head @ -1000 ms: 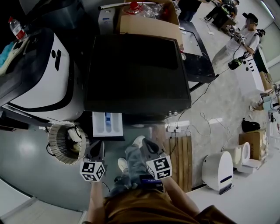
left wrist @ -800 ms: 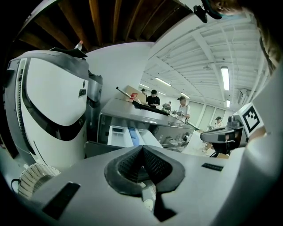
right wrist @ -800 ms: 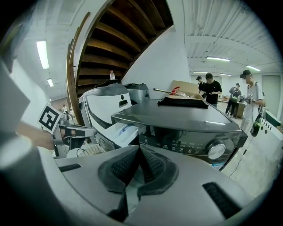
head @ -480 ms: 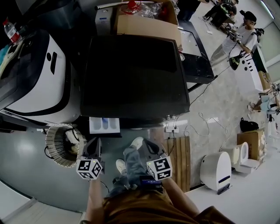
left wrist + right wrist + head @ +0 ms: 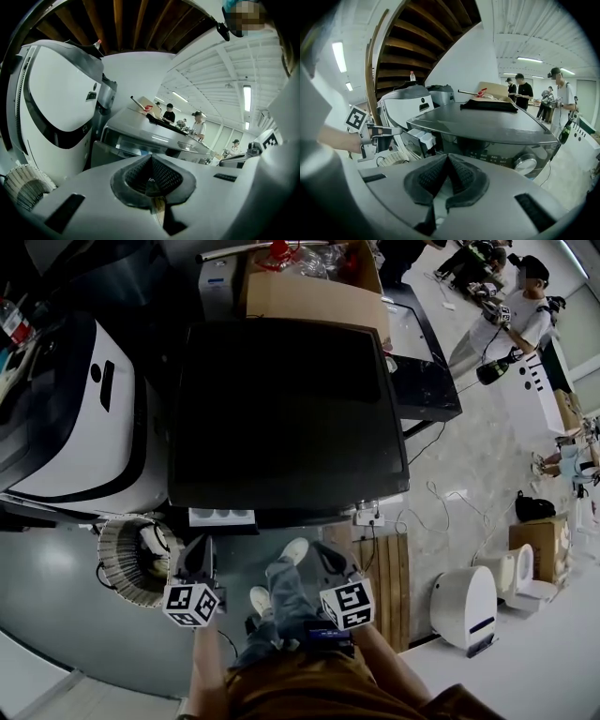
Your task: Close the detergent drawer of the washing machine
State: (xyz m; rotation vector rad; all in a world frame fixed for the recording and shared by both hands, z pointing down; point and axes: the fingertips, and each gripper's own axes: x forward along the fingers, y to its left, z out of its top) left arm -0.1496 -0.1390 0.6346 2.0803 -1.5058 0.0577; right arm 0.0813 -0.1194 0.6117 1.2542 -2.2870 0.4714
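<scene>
Head view: detergent drawer (image 5: 221, 517) is sticking partway out of the washing machine (image 5: 286, 399) front, at the end nearest the left gripper (image 5: 199, 557), which is hovering just in front of it; right gripper (image 5: 330, 557) is hanging before the machine's other half

Left gripper view: jaws are pressing together, nothing btwn them, facing the machine

Right gripper view: jaws are also meeting, empty; white drawer is showing open w/ left gripper close beside it

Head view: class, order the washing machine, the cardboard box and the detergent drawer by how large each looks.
1. washing machine
2. cardboard box
3. detergent drawer, only a thin strip of it showing
</scene>
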